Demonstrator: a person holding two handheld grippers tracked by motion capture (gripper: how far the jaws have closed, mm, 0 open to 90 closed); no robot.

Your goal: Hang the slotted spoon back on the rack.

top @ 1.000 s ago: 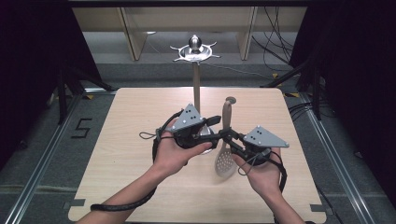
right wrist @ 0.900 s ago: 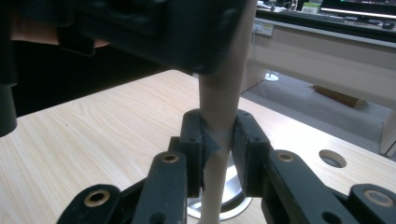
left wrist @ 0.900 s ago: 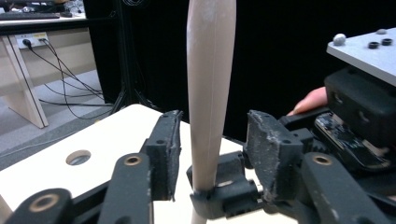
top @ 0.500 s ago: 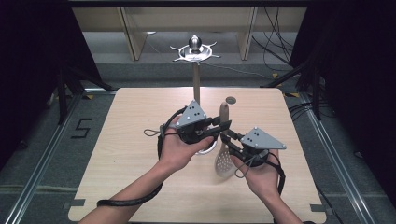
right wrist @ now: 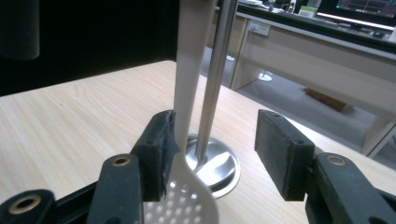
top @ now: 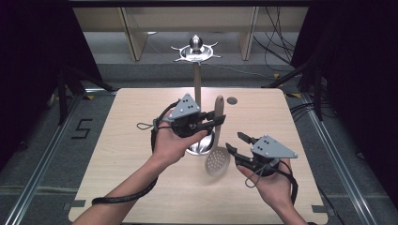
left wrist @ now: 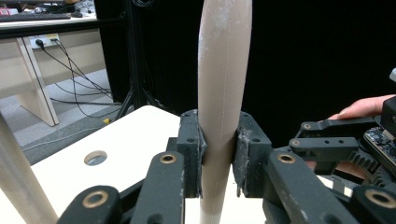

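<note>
Two grippers mid-handover: left gripper (top: 217, 121) pinching slotted spoon (top: 217, 140) by its handle beside the utensil stand (top: 197, 89), right gripper (top: 236, 142) just spread wide, pads off the spoon; hanging on the stand's top hooks (top: 195, 48) left, judging so.
</note>
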